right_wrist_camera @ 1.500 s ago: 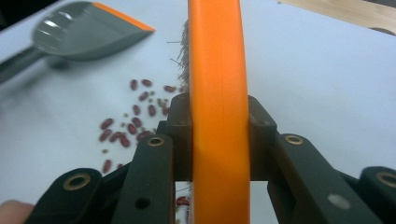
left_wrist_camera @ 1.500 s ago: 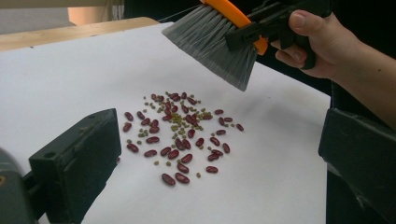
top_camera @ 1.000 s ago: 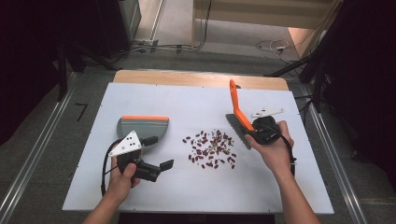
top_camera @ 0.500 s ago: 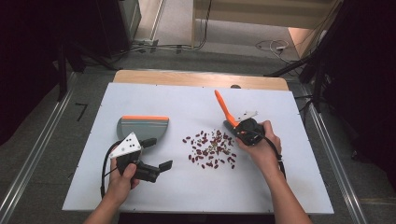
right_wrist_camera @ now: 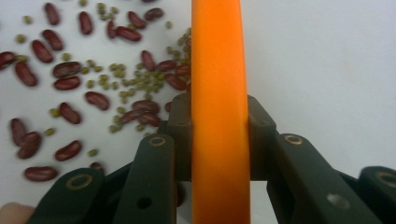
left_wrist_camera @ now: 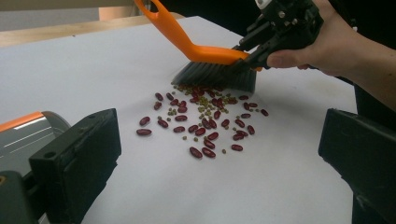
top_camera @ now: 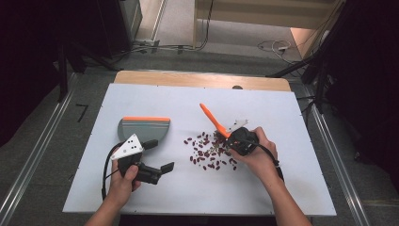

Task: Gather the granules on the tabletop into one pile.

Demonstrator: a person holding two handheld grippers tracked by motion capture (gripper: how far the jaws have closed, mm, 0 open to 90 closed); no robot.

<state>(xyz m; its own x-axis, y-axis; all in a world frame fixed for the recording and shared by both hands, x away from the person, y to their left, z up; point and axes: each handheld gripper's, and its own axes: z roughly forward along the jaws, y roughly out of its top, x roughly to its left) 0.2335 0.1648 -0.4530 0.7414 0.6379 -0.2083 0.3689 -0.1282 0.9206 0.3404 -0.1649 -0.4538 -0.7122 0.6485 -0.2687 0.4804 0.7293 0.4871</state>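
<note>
Red kidney beans and small green beans [top_camera: 209, 150] lie scattered mid-table. An orange-handled brush [top_camera: 212, 119] with dark bristles rests at the pile's right edge, its handle slanting up and left. My right gripper [top_camera: 239, 140] is shut on the brush; in the right gripper view the orange handle [right_wrist_camera: 219, 93] runs between the jaws, with beans [right_wrist_camera: 70, 79] to its left. My left gripper [top_camera: 159, 155] stands open left of the pile, nothing between its jaws. The left gripper view shows the bristles [left_wrist_camera: 215, 77] touching the beans [left_wrist_camera: 205, 121].
A grey dustpan [top_camera: 143, 127] with an orange lip lies on the white tabletop [top_camera: 282, 188] just beyond my left gripper, apart from the beans. A wooden strip [top_camera: 188, 79] borders the table's far edge. Metal rails run along both sides.
My right gripper has carried the brush left and nearer, from the table's right side onto the right edge of the bean pile. The left gripper and dustpan have stayed put.
</note>
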